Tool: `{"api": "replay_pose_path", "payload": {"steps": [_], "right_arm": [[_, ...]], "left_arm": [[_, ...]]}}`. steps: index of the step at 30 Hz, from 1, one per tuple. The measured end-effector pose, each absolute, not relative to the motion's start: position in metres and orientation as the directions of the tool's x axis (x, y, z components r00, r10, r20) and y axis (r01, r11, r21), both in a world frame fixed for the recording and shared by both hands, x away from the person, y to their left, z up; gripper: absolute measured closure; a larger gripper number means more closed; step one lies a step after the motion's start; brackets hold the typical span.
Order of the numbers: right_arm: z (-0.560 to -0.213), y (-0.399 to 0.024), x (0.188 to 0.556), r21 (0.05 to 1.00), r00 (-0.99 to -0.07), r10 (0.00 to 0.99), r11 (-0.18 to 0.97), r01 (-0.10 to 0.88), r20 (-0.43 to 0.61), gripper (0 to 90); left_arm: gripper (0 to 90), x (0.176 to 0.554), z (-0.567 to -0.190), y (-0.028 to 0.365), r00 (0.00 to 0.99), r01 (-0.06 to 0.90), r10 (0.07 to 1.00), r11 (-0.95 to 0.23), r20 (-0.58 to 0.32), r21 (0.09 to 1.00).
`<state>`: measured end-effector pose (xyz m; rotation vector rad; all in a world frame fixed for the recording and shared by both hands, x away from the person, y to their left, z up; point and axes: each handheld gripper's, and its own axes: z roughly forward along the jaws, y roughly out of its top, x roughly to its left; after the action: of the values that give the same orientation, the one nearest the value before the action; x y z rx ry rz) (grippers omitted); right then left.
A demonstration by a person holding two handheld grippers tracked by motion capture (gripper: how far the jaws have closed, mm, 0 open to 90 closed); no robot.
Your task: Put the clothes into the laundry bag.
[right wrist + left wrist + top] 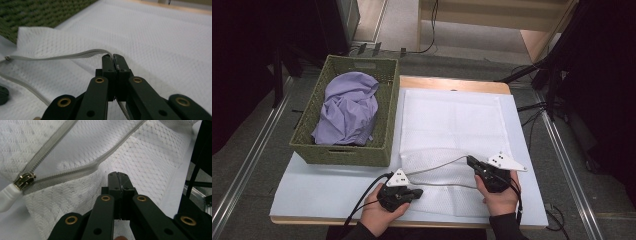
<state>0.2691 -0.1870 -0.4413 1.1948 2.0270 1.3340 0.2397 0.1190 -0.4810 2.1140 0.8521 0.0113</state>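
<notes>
One table [312, 192] with a pale top sheet, and pretty much everything sits on it. Largest thing on there is one white mesh laundry bag [452, 122], lying flat and taking up the middle and right of the table, with its near edge lifted open where the zipper runs. Just left of it, touching its side, there's one green woven basket [377, 150], and inside that is one crumpled lavender garment [349, 107].

Then the two hand-held grippers, one per hand, both at the near end of the bag. The right gripper [472, 161] is pinched tight on the upper zipper tape [75, 55]; in the right gripper view the grey tape runs straight in between the closed jaws and the edge is held up off the table. The left gripper [416, 192] is clamped down too, jaws fully together on the mesh at the bag's near left corner, below the lower zipper tape [67, 171].

Smallest bit: one brass zipper slider [24, 180] with a white pull tab [6, 196], sitting where the two tapes meet, off to the left in the left gripper view.
</notes>
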Motion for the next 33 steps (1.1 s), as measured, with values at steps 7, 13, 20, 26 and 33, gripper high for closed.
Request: {"api": "replay_pose_path", "payload": {"steps": [7,13,20,26,33], "right_arm": [[-0.436,-0.185,0.266,0.902,-0.547,0.832,0.160,0.402,0.096,90.0],[-0.438,-0.187,0.267,0.896,-0.545,0.831,0.155,0.416,0.109,90.0],[-0.440,-0.186,0.268,0.892,-0.547,0.831,0.163,0.421,0.106,90.0],[-0.440,-0.185,0.268,0.891,-0.549,0.829,0.166,0.423,0.106,90.0],[-0.441,-0.184,0.268,0.888,-0.552,0.828,0.175,0.424,0.101,90.0]], "left_arm": [[79.3,0.242,-0.479,0.123,0.776,0.570,0.554,-0.412,-0.300,0.711],[52.5,0.241,-0.466,0.130,0.776,0.541,0.563,-0.363,-0.284,0.759],[22.6,0.240,-0.437,0.137,0.776,0.485,0.583,-0.312,-0.238,0.817],[2.3,0.246,-0.426,0.145,0.777,0.469,0.579,-0.273,-0.246,0.840],[0.0,0.255,-0.413,0.152,0.769,0.463,0.584,-0.229,-0.259,0.856]]}}
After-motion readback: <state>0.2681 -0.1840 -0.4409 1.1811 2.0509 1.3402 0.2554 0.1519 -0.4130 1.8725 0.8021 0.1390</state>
